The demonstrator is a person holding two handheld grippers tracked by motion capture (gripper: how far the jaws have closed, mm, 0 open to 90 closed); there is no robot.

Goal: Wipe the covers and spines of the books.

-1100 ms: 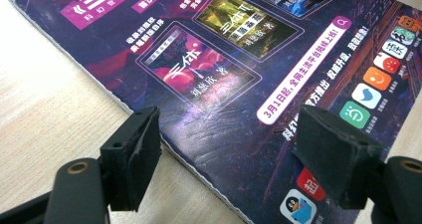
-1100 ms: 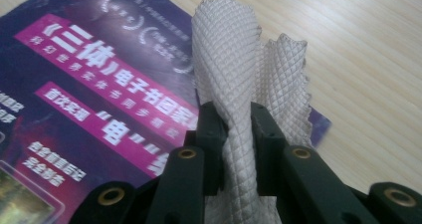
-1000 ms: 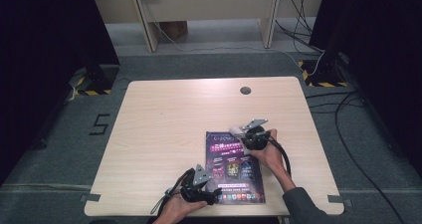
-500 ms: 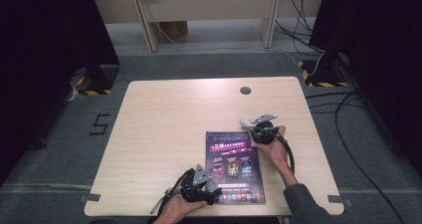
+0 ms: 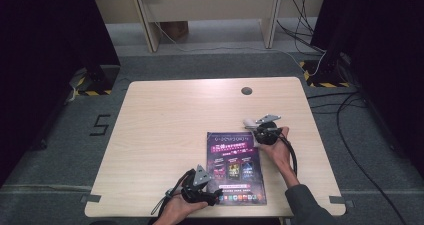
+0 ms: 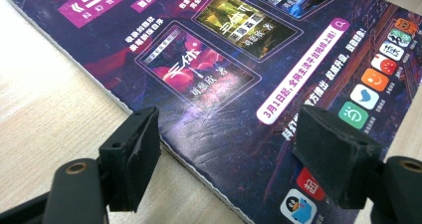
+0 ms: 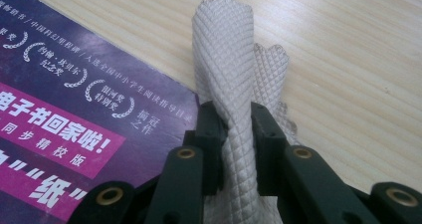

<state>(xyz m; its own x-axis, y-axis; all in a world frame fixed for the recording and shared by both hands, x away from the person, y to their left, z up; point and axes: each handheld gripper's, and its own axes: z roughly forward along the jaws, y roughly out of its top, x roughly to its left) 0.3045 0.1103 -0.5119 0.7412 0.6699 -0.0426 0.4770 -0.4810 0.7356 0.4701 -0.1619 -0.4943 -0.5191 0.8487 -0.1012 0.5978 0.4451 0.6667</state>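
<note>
You have a light wooden table point(image 5: 165, 135) in front of you, bare over most of its top. A purple printed booklet point(image 5: 235, 167) lies flat on it, reaching to the table's near edge. Beyond the booklet, near the far edge, a small dark round hole point(image 5: 246, 91) sits in the tabletop. A white textured cloth point(image 7: 226, 84) stands at the booklet's far right corner.

The booklet point(image 5: 235, 166) is dark purple with magenta banners and white lettering; the cloth point(image 7: 224, 84) is white, diamond-textured; the counter point(image 5: 170, 130) is pale woodgrain.
</note>
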